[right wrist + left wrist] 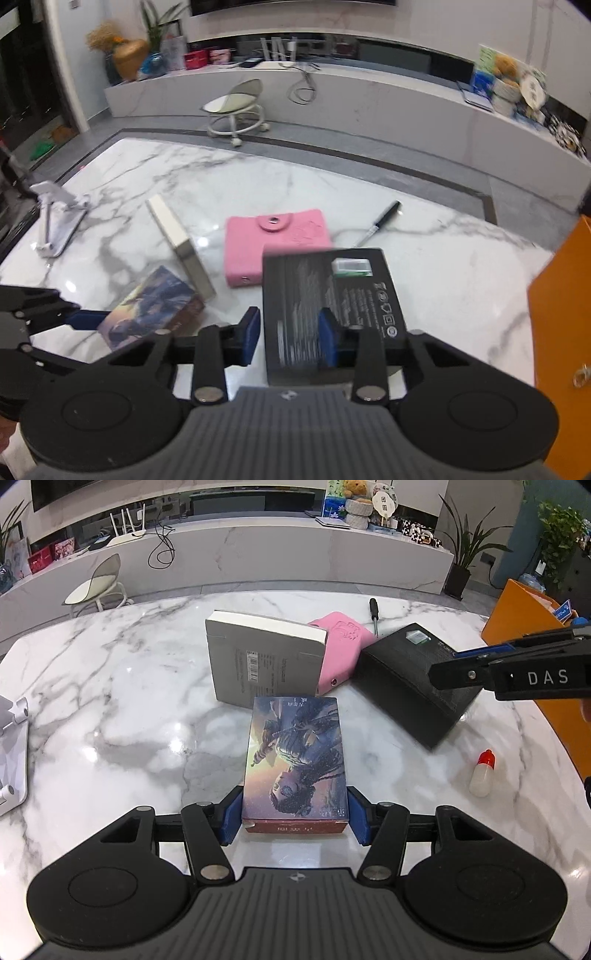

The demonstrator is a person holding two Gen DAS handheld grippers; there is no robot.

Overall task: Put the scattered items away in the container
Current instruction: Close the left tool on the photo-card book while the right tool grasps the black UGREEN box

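A: What is the left gripper (294, 818) holding?

B: A glossy card box (295, 760) with a painted figure on its lid and a red end. The blue pads clamp its two long sides, about half open. Its long axis runs from six to twelve o'clock, with the red end towards the camera.

A: And the right gripper (290, 338)?

B: It grips a matte black box (328, 306), a flat rectangle with fine print and a green sticker. One blue pad sits on its left edge, the other on its printed face, again about half open. The long axis points towards twelve o'clock.

A: What lies on the marble table (122, 701)?

B: At twelve o'clock from the card box is a grey box (262, 657) tilted up. At one o'clock is a soft pink pouch (338, 650) with a snap button, and beyond it a pen (380, 221). A small white bottle (482, 773) with a red cap stands at three o'clock.

A: The container?

B: An orange bin (517, 616) at the table's right edge; I cannot tell what it holds.
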